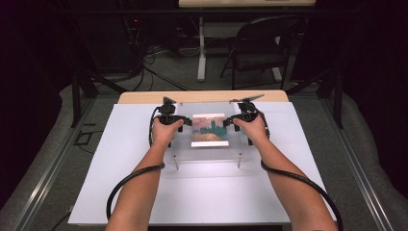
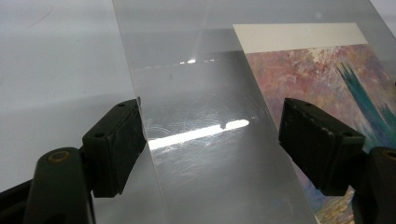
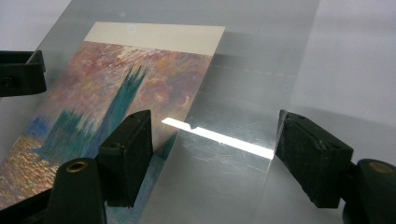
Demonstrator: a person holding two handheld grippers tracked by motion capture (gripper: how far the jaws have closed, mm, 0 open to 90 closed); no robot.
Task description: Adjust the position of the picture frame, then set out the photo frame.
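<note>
- A clear acrylic sheet (image 1: 207, 139) stood raised on short metal legs (image 1: 239, 160) over the white board (image 1: 125, 163) covering the table, with a painted print (image 1: 210, 130) lying beneath it, near the middle.
- The left gripper (image 1: 185, 121) sat at the sheet's left edge — jaws spread, one outside the edge, the other over the print, neither pad pressing.
- The right gripper (image 1: 230, 121) mirrored it at the right edge, jaws likewise spread wide around the acrylic's rim.
- Both hands rested low, and a cable (image 1: 120, 187) trailed back from each gripper.
</note>
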